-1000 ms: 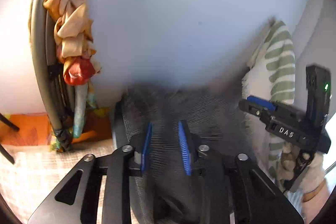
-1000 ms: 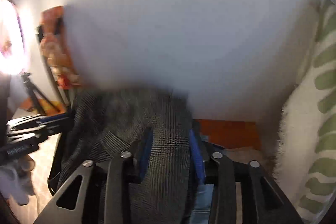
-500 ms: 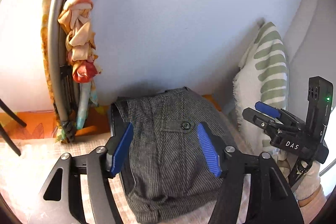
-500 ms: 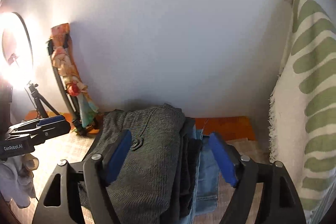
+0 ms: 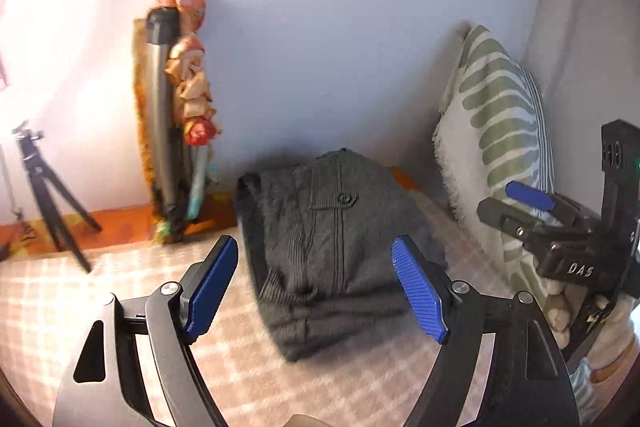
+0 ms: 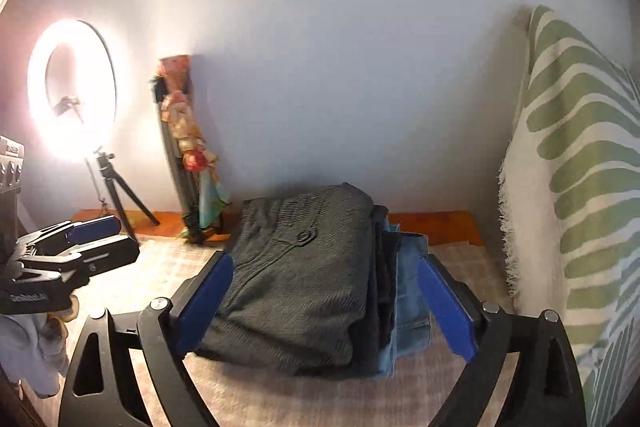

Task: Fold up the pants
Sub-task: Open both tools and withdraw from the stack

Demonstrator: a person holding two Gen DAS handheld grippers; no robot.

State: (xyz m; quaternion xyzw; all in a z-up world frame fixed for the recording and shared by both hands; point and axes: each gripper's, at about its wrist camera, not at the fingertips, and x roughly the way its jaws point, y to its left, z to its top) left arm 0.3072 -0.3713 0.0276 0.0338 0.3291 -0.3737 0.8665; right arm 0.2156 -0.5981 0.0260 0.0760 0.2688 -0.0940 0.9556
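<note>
A pale wall backs a checked bedspread (image 5: 132, 291), with a striped pillow (image 6: 580, 187) propped at one side and a lit ring light (image 6: 72, 87) on a tripod at the other. The grey pants (image 6: 304, 279) lie folded into a compact block just beside the pillow, stacked on blue jeans (image 6: 412, 291) whose edge shows on the pillow side. Both the left gripper (image 5: 316, 291) and the right gripper (image 6: 324, 303) hover spread wide and empty, short of the pants. The woven cloth looks soft, light and floppy; pinching a thick folded edge would likely hold best. "DAS" is readable on the right gripper's body in the left view.
</note>
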